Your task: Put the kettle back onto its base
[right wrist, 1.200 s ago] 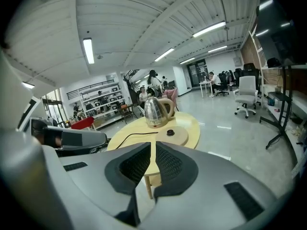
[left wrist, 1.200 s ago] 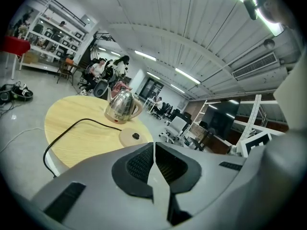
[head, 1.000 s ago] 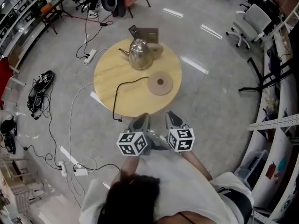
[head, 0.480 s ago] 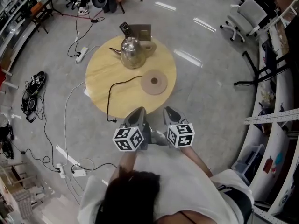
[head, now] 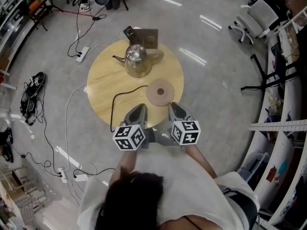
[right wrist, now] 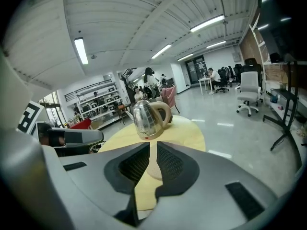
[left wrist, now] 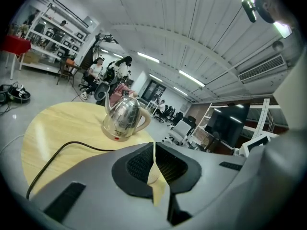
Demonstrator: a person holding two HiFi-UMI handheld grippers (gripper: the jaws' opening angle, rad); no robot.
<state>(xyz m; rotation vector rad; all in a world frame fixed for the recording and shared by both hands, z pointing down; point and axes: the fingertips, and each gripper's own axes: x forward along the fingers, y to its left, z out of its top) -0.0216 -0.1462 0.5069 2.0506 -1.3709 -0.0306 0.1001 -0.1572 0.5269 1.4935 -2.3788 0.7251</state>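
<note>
steel kettle (head: pixel 137 61) stands upright at the far side of the wooden table (head: pixel 103 87), well apart from my left gripper (head: pixel 136 113) and right gripper (head: pixel 175 110), both closed on nothing at the near edge. the base (head: pixel 159 92) lies between. shiny body, beige handle, spout pointing left.

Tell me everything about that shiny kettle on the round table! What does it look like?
The kettle is shiny silver metal with a thin curved spout, a knobbed lid, a beige handle and a beige bottom band with a small red spot. It stands upright on the far side of the round wooden table, apart from its flat round base. Nothing holds it.
</note>
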